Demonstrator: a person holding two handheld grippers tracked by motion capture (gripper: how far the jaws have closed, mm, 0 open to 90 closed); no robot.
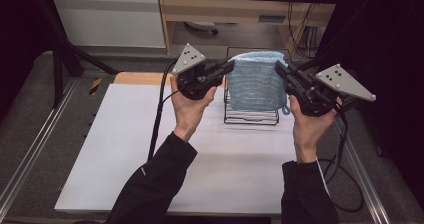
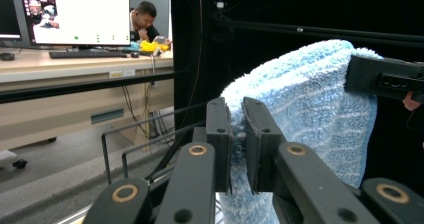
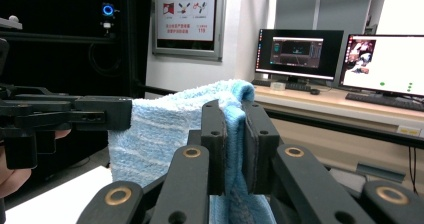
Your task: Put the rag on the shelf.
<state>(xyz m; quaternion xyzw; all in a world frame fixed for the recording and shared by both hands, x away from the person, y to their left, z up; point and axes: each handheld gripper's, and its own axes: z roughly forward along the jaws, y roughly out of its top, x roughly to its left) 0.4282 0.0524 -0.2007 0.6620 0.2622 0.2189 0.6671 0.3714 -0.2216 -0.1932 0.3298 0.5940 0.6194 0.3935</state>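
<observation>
1. Holding a light blue towel (image 1: pixel 257 81) by its two upper corners, the person has it stretched between the left gripper (image 1: pixel 226 68) and the right gripper (image 1: pixel 280 69), above a black wire rack (image 1: pixel 250 118) at the far edge of the white table (image 1: pixel 150 149).

2. In the left gripper view the left gripper (image 2: pixel 237 129) has its jaws drawn close on the towel's (image 2: pixel 310 104) edge, with only a thin fold of cloth between them. In the right gripper view the right gripper (image 3: pixel 234 134) likewise pinches a blue fold of the towel (image 3: pixel 165 129) between its near-closed jaws.

3. Done so far, as a judgement: both corners are gripped, and the towel hangs flat and spread out over the rack. From the high view it drapes down in front of the rack's wires, its lower edge near the rack's base.

4. Whether the towel already rests on the rack's top bar or is held just clear of it cannot be told; the cloth hides the bar.

5. Left to do, by the look of it: either settle the towel over the rack and let go of both corners, or lift it away toward the open table. The pictures do not settle which; in either case the release has not been made.

6. The person's hands (image 1: pixel 192 106) are raised level with each other, so the towel's top edge runs roughly straight.
</observation>
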